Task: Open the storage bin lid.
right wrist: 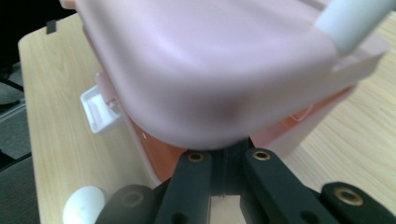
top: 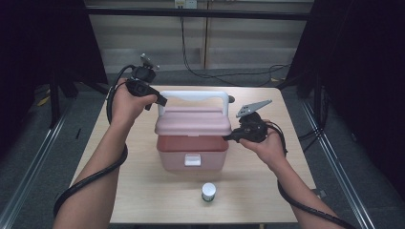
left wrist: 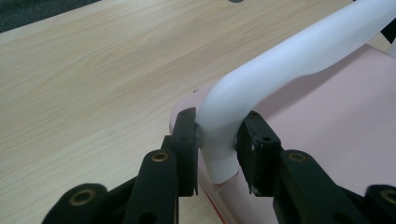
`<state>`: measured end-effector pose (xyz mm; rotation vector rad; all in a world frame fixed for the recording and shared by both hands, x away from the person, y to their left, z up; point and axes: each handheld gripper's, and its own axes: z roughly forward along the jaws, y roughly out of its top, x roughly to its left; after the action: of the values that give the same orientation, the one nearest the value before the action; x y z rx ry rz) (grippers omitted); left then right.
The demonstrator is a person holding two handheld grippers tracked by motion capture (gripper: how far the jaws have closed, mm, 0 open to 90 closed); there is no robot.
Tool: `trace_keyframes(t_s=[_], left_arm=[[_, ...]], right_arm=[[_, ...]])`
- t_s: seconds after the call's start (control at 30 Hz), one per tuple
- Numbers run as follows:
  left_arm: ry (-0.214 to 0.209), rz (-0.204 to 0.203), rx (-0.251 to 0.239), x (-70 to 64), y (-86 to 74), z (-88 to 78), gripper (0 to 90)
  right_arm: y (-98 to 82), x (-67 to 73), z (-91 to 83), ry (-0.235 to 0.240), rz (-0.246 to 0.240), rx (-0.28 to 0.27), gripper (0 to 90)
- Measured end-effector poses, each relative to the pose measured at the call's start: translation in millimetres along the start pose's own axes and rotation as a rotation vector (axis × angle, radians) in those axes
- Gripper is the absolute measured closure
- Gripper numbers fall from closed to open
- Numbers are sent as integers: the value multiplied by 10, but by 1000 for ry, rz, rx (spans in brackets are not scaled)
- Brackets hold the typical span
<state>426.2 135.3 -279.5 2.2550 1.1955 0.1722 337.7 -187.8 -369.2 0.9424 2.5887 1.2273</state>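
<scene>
A pink box (top: 191, 151) with a paler pink lid (top: 192, 121) and a white carry handle (top: 193, 95) stands mid-table. My left gripper (top: 161, 101) is at the handle's left end. In the left gripper view it (left wrist: 220, 116) is shut on the handle's upright leg (left wrist: 219, 140), with a pad pressed on each side. My right gripper (top: 228, 137) sits at the box's right side, level with the lid's rim. In the right gripper view its jaws (right wrist: 226, 154) lie together, with the tips tucked under the lid's corner (right wrist: 210, 70). The box's white latch flap (top: 192, 160) hangs loose at the front.
A small white-capped bottle (top: 208, 192) stands near the front edge of the wooden table (top: 267, 191), in front of the box. A small dark item (top: 231, 99) lies behind the handle's right end. Black curtains and metal rails flank the table.
</scene>
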Motion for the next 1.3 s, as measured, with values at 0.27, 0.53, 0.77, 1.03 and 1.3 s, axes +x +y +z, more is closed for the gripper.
trace_keyframes(t_s=[0.27,0.53,0.77,1.03,1.3], left_arm=[[-1,3,-12,8,-21,5,693],[1,16,-40,37,-77,13,632],[20,16,-44,91,-180,-18,523],[20,-4,-40,196,-313,-66,420],[26,-24,-19,343,-484,-96,422]], right_arm=[[24,11,46,-7,-3,6,900],[27,14,26,-4,0,-4,900],[43,27,-2,-7,-3,-13,900],[67,34,-21,-16,-4,-12,900],[119,41,-48,-29,-8,-13,900]])
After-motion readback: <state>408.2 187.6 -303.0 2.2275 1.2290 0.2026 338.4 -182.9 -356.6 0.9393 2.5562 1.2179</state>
